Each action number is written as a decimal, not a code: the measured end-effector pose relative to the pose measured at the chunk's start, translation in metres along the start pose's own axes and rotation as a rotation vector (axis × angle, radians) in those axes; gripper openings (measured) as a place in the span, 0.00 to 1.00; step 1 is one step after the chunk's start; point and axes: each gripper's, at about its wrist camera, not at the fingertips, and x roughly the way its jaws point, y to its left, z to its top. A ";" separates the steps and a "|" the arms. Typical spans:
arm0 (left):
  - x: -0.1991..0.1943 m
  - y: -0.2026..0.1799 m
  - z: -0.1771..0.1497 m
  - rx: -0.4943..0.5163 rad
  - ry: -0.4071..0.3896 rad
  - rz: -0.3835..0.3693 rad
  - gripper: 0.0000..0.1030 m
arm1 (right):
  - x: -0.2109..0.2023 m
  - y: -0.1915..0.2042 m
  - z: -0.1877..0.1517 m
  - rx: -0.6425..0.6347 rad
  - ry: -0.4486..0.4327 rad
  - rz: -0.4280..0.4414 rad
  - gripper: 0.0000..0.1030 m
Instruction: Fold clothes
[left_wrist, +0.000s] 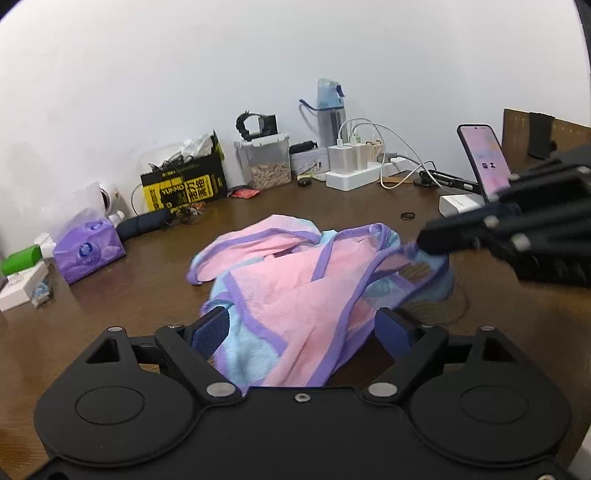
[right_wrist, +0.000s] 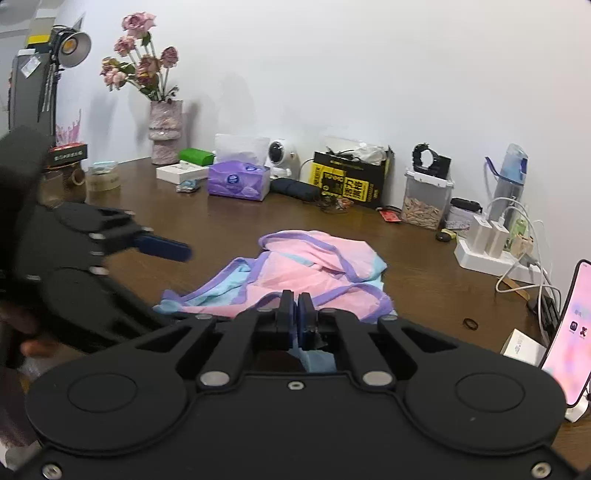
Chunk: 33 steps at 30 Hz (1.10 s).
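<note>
The garment (left_wrist: 295, 280), pink and pale blue with purple trim, lay crumpled near the middle of the table (left_wrist: 129, 295), well clear of the clutter along the back edge; that open stretch probably served as the folding space, with the tissue box (left_wrist: 88, 251), carton (left_wrist: 184, 184) and power strip (left_wrist: 354, 177) pushed toward the wall and the phone (left_wrist: 484, 158) propped at the right edge. The left gripper (left_wrist: 303, 328) stood wide open, its blue pads either side of the near hem, cloth lying between them but not pinched; it looked poised to take that edge. The right gripper (right_wrist: 295, 306) was clenched, fingers pressed together on a fold of blue cloth at the garment's right side, likely to lift and spread it flat before any fold; nothing was folded yet.
</note>
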 end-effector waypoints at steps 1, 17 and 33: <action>0.002 -0.001 0.000 -0.001 -0.003 0.003 0.82 | -0.002 0.002 -0.001 -0.008 0.002 0.003 0.04; -0.032 -0.021 -0.052 0.508 -0.030 0.539 0.82 | -0.011 0.009 -0.006 -0.017 -0.015 0.012 0.04; -0.016 0.019 -0.036 0.104 0.097 0.218 0.03 | -0.006 0.014 -0.025 -0.063 0.002 -0.070 0.12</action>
